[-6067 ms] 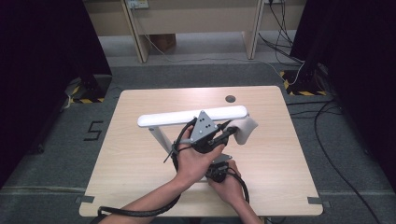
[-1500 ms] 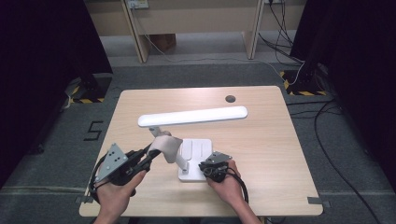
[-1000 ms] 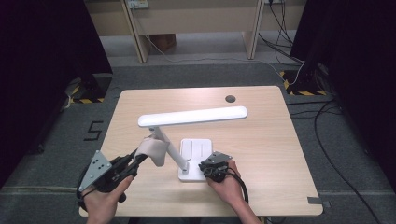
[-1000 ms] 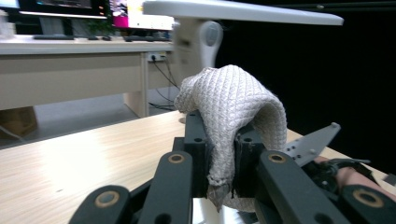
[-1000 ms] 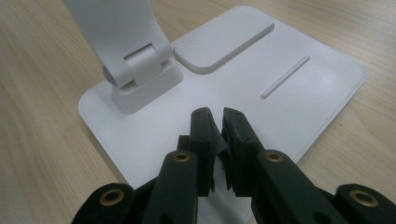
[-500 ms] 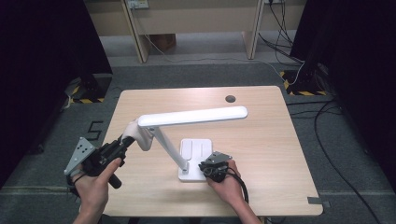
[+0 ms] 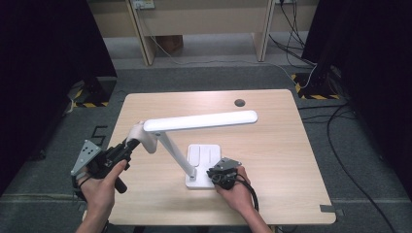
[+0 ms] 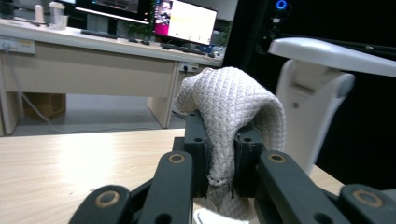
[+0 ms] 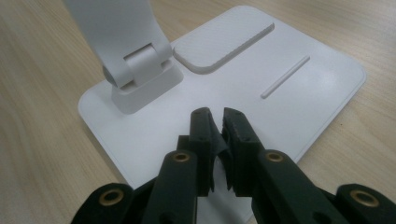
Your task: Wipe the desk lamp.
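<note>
Lamp-wiping work, mid-way by the look of it. White folding desk lamp with flat rectangular base [image 7: 204, 165] stands near the front edge of the pale wooden table [image 7: 272, 145], roughly central; its slanted arm rises leftward from the base's front-left corner to a hinged elbow [image 7: 145, 138], and the long bar head [image 7: 201, 120] runs from there back to the right, level above the table.

Left gripper [image 7: 127, 147] — jaws pressed onto a folded grey-white waffle-weave cloth [image 8: 229, 116], which bulges out over the jaw tips. In the high view the cloth [image 7: 134, 132] sits against the outer side of the elbow, out over the table's left edge. The left gripper view puts the white elbow housing [image 8: 308, 107] just beside the cloth; whether they touch there, cannot tell.

Right gripper [image 9: 215, 122] — jaws nearly together with nothing between them, tips lying on the base's front part, seemingly steadying it. In the high view it rests at the base's front-right corner [image 7: 222, 174].

Progress, as a judgement: the lamp stands unfolded and is held down, and the cloth is at the hinge end. No dirt or streaks can be made out, so how much has been cleaned is unclear. Likely left — a pass along the bar head, down the arm, and across the base plate.
</note>
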A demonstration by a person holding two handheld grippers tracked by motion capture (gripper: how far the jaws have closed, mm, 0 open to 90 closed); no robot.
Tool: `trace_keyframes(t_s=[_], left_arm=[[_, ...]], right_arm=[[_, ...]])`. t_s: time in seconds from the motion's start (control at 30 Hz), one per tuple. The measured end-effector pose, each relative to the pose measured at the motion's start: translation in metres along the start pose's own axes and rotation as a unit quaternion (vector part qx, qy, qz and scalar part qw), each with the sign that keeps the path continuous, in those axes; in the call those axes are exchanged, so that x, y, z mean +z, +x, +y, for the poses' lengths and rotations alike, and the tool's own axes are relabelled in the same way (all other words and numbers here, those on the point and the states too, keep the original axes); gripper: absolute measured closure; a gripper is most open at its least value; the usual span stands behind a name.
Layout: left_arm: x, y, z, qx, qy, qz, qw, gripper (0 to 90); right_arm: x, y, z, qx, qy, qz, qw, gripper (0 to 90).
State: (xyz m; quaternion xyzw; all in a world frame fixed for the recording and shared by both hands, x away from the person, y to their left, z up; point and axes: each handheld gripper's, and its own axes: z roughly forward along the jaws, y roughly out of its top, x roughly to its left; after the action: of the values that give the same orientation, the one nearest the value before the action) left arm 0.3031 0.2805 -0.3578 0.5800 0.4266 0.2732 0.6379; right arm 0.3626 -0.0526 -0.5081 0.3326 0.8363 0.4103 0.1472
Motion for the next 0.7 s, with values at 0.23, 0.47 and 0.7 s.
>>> trace_keyframes(t_s=[0.23, 0.47, 0.7], left_arm=[[0.002, -0.013, 0.002, -0.008, -0.009, -0.033, 0.9994, 79.7], [0.007, -0.019, -0.003, -0.012, 0.0, -0.049, 0.9987, 79.6], [0.01, -0.021, -0.004, -0.003, 0.003, -0.051, 0.9987, 79.6]], right_arm=[[0.0, 0.001, 0.0, -0.003, -0.001, -0.002, 1.0, 82.7], [0.0, 0.0, 0.0, -0.003, 0.001, -0.001, 1.0, 82.7], [0.0, 0.0, 0.0, -0.004, 0.002, -0.001, 1.0, 82.6]])
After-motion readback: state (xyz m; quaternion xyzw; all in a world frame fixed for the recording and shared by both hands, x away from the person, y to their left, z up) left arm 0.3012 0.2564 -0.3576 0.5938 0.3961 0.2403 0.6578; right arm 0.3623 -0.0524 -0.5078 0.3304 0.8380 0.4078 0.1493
